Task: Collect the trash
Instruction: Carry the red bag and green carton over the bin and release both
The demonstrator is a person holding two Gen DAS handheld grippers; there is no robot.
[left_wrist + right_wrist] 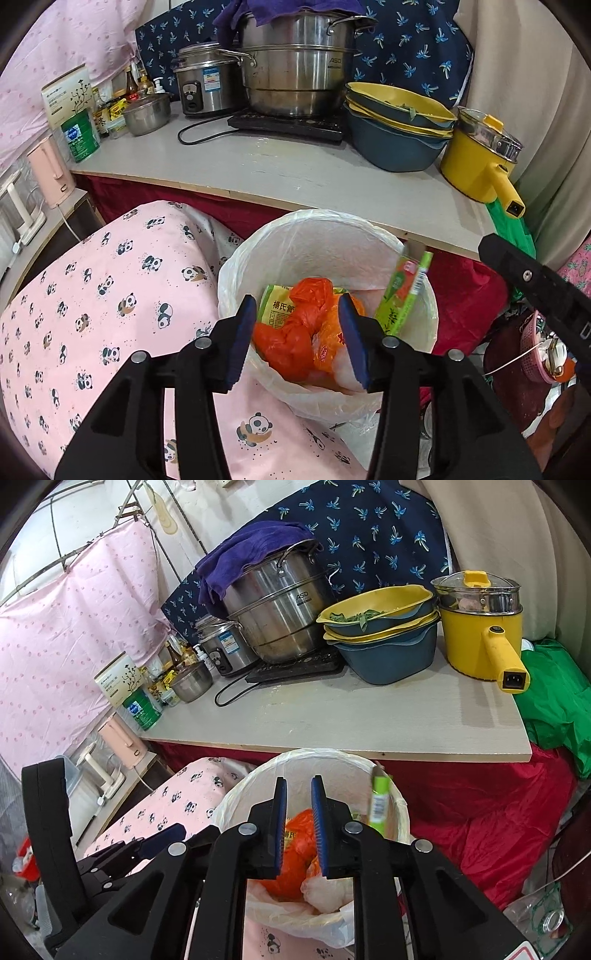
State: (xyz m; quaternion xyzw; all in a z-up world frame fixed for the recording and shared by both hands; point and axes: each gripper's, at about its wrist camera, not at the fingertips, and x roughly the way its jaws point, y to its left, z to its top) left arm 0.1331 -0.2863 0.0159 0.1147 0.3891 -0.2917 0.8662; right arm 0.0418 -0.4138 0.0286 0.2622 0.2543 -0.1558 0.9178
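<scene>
Left wrist shows my left gripper [299,336] fingers wide, empty over the bin [236,273]; right gripper [299,827] narrow, empty. I'd pinch the liner rim squarely.

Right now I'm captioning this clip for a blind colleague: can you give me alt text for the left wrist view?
The open left gripper hovers over a white-lined trash bin holding an orange plastic bag and a green wrapper. Beside it lies a pink panda-print cover; behind, a counter holds steel pots, stacked bowls and a yellow pot.
</scene>
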